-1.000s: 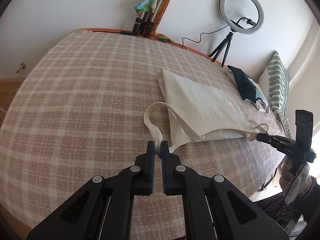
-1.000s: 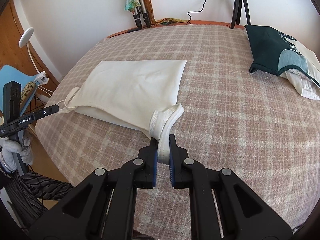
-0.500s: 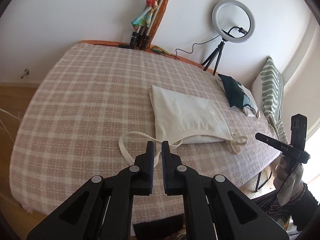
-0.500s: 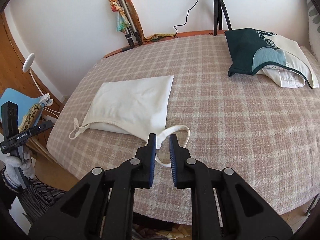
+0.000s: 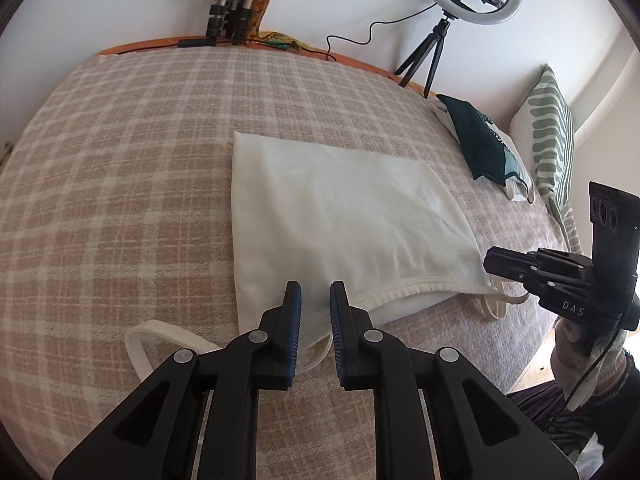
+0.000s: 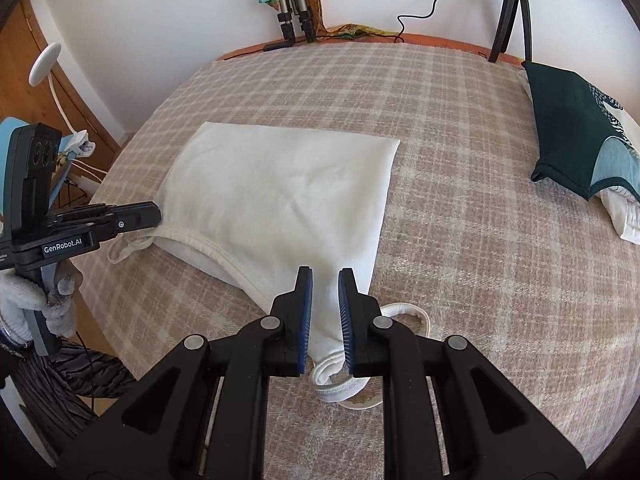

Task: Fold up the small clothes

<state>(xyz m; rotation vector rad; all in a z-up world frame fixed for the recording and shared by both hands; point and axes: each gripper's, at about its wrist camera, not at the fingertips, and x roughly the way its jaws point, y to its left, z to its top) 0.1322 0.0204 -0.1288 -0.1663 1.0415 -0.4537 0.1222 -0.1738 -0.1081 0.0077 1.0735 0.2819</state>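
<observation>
- The left claw (image 5: 312, 285) is opening, nothing pinched, over the cream top (image 5: 340, 208) at 6 o'clock.
- The right claw (image 6: 325, 273) stands slightly apart, empty, above a strap (image 6: 404, 312) on the bed (image 6: 480, 240).

Both straps, pinched a second ago, lie loose: the left gripper (image 5: 311, 292) is opening over the cream top (image 5: 344, 216), the right gripper (image 6: 325, 280) parted at its 6 o'clock corner

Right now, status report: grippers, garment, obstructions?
Left gripper jaws opening over white top, right gripper slightly open, neither clamping. Top folded flat on checked blanket. Nothing blocking.
</observation>
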